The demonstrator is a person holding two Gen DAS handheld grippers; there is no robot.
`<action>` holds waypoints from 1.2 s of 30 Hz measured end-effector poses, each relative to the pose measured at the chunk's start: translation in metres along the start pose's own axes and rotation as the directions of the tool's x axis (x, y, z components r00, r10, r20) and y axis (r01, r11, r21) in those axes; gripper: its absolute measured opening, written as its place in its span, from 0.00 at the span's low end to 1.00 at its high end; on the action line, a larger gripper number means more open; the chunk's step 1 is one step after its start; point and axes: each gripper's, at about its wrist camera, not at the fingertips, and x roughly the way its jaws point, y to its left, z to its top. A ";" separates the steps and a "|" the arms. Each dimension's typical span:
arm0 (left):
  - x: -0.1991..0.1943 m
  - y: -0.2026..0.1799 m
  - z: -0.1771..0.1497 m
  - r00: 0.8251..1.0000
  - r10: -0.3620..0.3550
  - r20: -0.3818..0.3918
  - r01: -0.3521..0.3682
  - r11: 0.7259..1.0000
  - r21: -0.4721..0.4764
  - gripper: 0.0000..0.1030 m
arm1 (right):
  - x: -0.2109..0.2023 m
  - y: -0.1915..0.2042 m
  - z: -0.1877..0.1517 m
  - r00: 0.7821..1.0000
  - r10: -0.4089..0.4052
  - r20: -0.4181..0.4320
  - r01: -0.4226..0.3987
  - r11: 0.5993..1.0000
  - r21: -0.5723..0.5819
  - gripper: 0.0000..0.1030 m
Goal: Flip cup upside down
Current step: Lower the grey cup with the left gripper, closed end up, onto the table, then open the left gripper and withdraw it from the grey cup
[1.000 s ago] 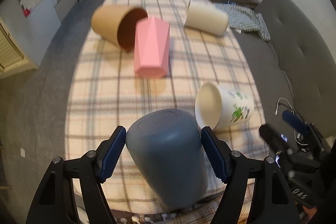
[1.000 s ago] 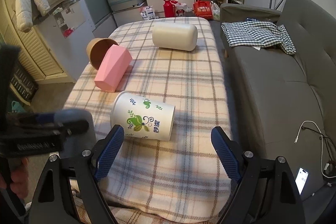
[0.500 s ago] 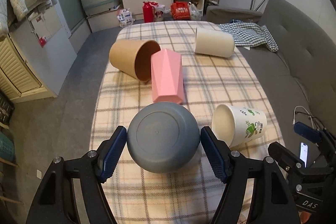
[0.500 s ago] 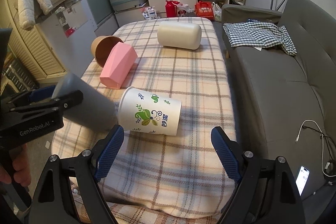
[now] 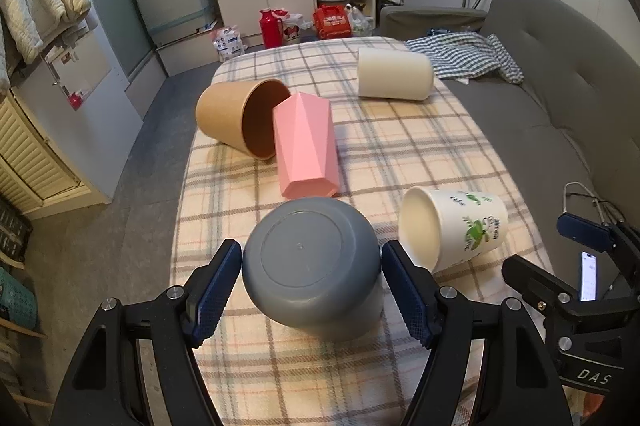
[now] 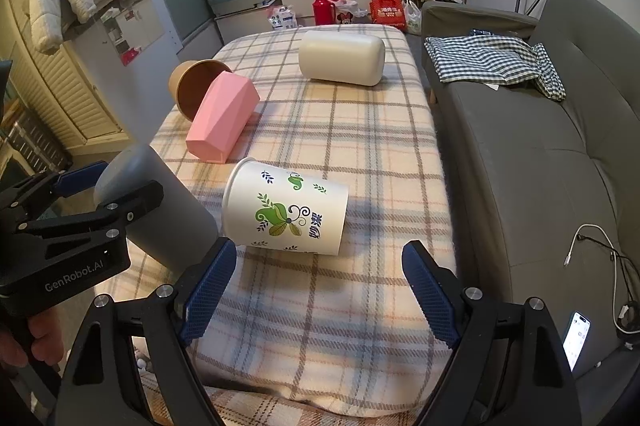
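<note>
- The left gripper (image 5: 312,278) squeezes the grey cup (image 5: 312,262), which is tipped with its bottom facing up, just beside the flowery cup (image 5: 452,230).
- The right gripper (image 6: 320,286) is wide and holds nothing.
- I think the cup's rim is not yet flat on the blanket (image 5: 400,146).

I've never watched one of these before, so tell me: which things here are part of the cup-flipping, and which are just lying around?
In the job:
- grey cup, held bottom-up and tilted
- left gripper, jaws shut on it

Lying about:
- flowered cup, on its side
- pink cup
- brown cup
- cream cup
- checked cloth on the sofa
</note>
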 end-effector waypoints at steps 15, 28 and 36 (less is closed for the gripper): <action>-0.045 0.010 0.006 0.984 -0.067 0.164 0.077 0.995 -0.058 0.76 | -0.032 0.007 0.003 0.997 -0.008 0.075 0.009 1.000 -0.011 0.83; -0.079 0.044 -0.020 0.965 -0.076 0.250 0.111 0.985 -0.130 0.76 | -0.072 0.036 -0.008 0.984 0.005 0.178 0.006 0.998 -0.061 0.83; -0.087 0.053 -0.052 0.953 -0.038 0.300 0.087 0.985 -0.151 0.90 | -0.075 0.050 -0.022 0.970 0.012 0.244 0.011 0.996 -0.094 0.83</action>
